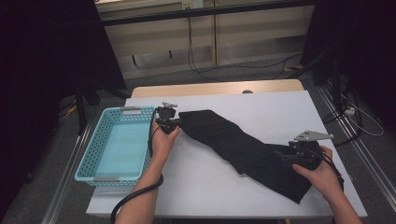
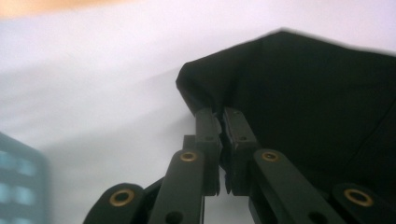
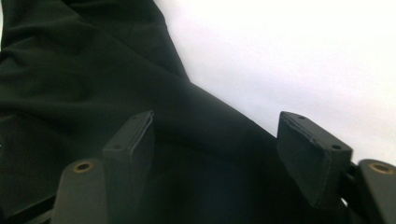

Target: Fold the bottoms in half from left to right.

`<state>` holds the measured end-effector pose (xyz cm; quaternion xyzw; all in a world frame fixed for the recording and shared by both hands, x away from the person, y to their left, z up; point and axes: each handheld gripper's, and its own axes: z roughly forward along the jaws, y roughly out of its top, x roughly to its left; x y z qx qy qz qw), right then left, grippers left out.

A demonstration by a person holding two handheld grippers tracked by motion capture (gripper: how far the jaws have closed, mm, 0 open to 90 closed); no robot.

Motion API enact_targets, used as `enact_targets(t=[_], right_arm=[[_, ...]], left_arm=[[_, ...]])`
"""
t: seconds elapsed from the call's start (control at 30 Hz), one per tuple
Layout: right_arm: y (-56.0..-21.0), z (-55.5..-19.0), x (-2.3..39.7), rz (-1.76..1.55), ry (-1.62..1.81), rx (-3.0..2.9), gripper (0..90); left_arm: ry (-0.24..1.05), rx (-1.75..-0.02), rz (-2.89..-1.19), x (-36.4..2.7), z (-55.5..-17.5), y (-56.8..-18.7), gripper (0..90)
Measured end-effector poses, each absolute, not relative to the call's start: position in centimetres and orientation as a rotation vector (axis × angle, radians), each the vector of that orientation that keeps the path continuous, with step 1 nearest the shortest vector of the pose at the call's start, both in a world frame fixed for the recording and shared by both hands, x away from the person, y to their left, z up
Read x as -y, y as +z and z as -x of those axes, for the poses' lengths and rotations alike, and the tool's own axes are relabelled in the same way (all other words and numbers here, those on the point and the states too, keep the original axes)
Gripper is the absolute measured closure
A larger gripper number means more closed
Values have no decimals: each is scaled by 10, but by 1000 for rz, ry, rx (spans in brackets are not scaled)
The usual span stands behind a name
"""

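Black garment stretched slantwise across the white desk

Left tool (image 2: 220, 122) pinches the black garment (image 1: 238, 144) at its corner beside the turquoise basket (image 1: 100, 163); right tool (image 3: 219, 154) gapes wide over its other end. No readable writing.

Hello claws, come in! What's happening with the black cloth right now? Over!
Left claw shut on corner of black cloth. Right claw open over the cloth's other end. Blue basket beside left claw, nothing blocking. Over.
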<state>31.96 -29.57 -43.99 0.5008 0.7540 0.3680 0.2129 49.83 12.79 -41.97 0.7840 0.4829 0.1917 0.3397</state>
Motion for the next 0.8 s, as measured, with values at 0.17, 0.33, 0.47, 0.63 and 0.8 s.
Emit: enact_targets(t=[0.17, 0.33, 0.47, 0.63, 0.8], right_arm=[[-439, -319, 294, -1390, 1025, -2093, 257], [-439, -314, 289, -1375, 1028, -2108, 252], [-440, -310, 280, -1373, 1048, -2125, 247], [-441, -304, 266, -1345, 1075, -2165, 325], [-445, -301, 250, -1321, 1087, -2211, 453]], left_arm=[[549, -1309, -2023, -138, -505, -413, 858], [507, -1298, -2043, -135, -501, -419, 677], [483, -1279, -2061, -133, -493, -420, 460], [459, -1243, -2061, -129, -480, -421, 274], [435, -1200, -2046, -125, -469, -424, 198]])
